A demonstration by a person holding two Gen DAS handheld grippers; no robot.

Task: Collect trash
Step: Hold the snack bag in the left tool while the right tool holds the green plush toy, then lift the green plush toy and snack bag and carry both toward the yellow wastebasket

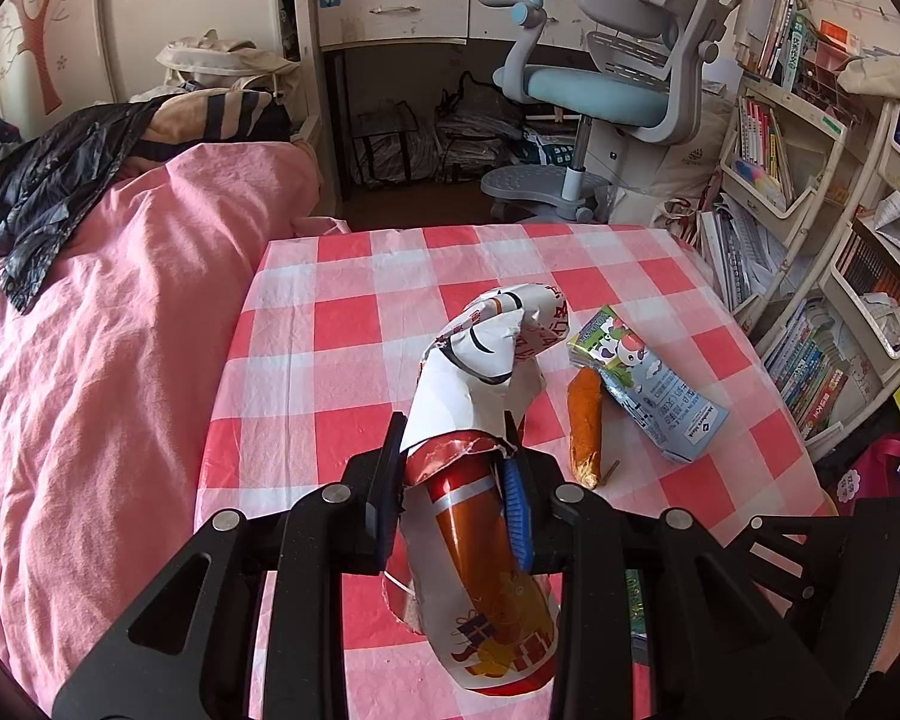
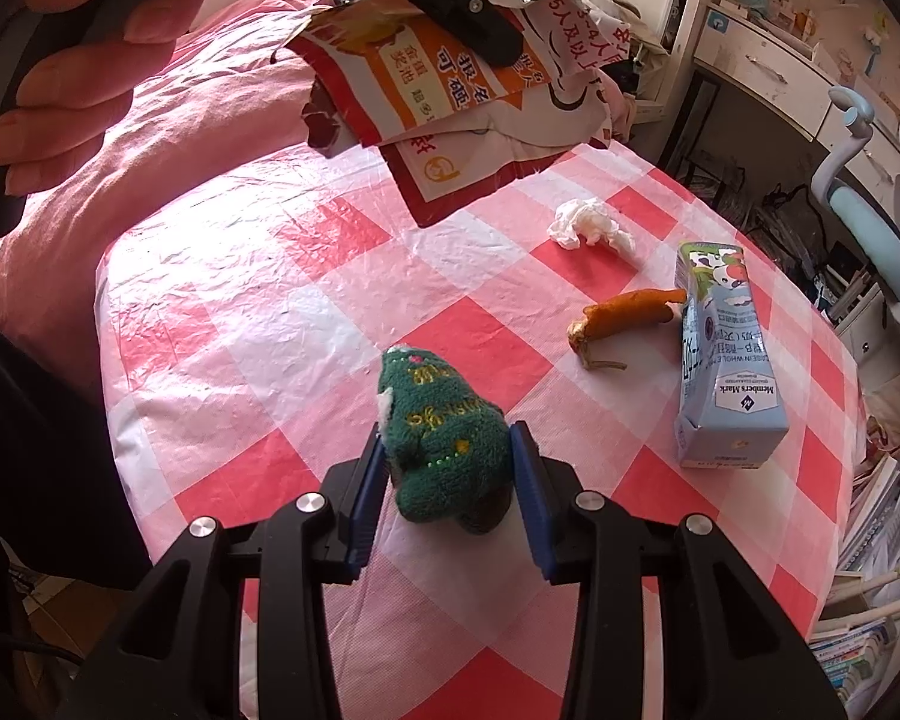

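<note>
My left gripper (image 1: 453,438) is shut on a crumpled red, orange and white printed paper bag (image 1: 480,372), held up above the checked table (image 1: 342,312). The right wrist view shows that bag (image 2: 426,96) hanging at the top under the left gripper (image 2: 468,6), with a hand around its handle. My right gripper (image 2: 450,450) is shut on a green knitted plush piece (image 2: 444,438) resting on the cloth. A light blue milk carton (image 2: 726,360) (image 1: 648,384), an orange wrapper stick (image 2: 624,312) (image 1: 587,426) and a crumpled white tissue (image 2: 591,223) lie on the table.
A bed with a pink cover (image 1: 90,360) and a dark jacket (image 1: 42,192) borders the table's left side. Beyond the table stand a grey-blue desk chair (image 1: 606,90) and a white desk (image 1: 390,12). Crowded bookshelves (image 1: 810,240) line the right.
</note>
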